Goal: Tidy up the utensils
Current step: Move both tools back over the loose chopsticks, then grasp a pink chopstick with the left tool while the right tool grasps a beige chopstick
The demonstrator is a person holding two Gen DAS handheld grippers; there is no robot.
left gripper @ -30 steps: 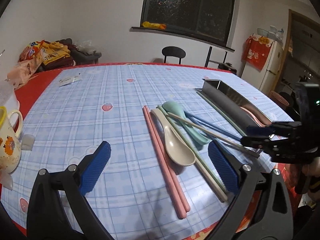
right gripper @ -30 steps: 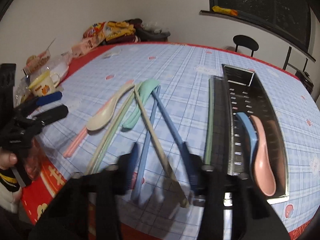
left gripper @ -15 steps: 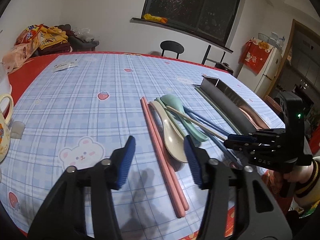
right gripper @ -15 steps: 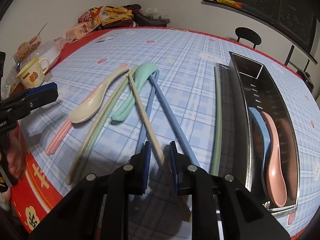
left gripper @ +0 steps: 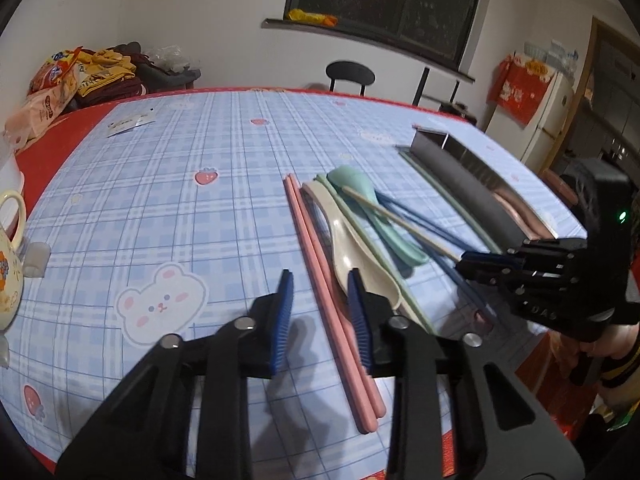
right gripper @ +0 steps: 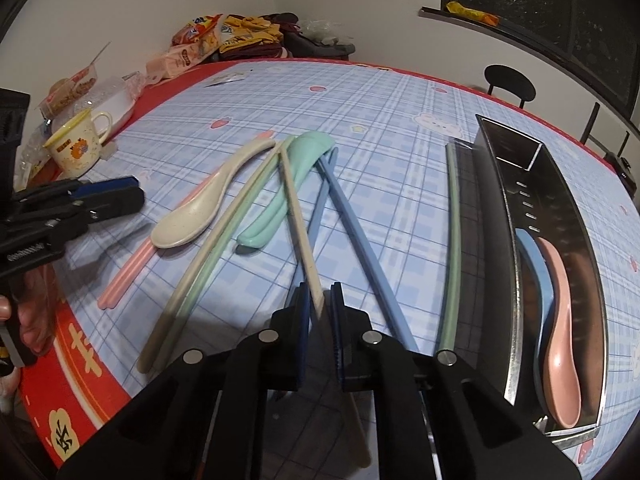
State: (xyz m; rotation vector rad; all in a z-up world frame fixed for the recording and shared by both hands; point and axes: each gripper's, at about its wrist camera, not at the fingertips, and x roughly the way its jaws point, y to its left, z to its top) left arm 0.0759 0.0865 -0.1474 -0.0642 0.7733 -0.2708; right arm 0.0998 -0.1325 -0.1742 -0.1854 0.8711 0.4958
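My right gripper (right gripper: 320, 300) is shut on a beige chopstick (right gripper: 298, 220), whose far end rests over the mint spoon (right gripper: 288, 184); it also shows in the left wrist view (left gripper: 468, 262). My left gripper (left gripper: 320, 300) is partly open around the pink chopsticks (left gripper: 320, 276), low over the table. A beige spoon (left gripper: 352, 252), blue chopsticks (right gripper: 360, 248), a beige and a green chopstick (right gripper: 208, 256) lie nearby. The metal holder (right gripper: 516, 264) holds a blue spoon (right gripper: 532, 256) and a pink spoon (right gripper: 560, 312). A green chopstick (right gripper: 454, 240) lies beside the holder.
A yellow-rimmed mug (right gripper: 76, 146) and snack bags (right gripper: 200, 40) stand at the table's left. The red table edge (right gripper: 72, 344) is close below my grippers. A black chair (left gripper: 350, 76) stands behind the far edge.
My left gripper has narrowed from wide open and moved over the pink chopsticks. My right gripper has closed on the beige chopstick.
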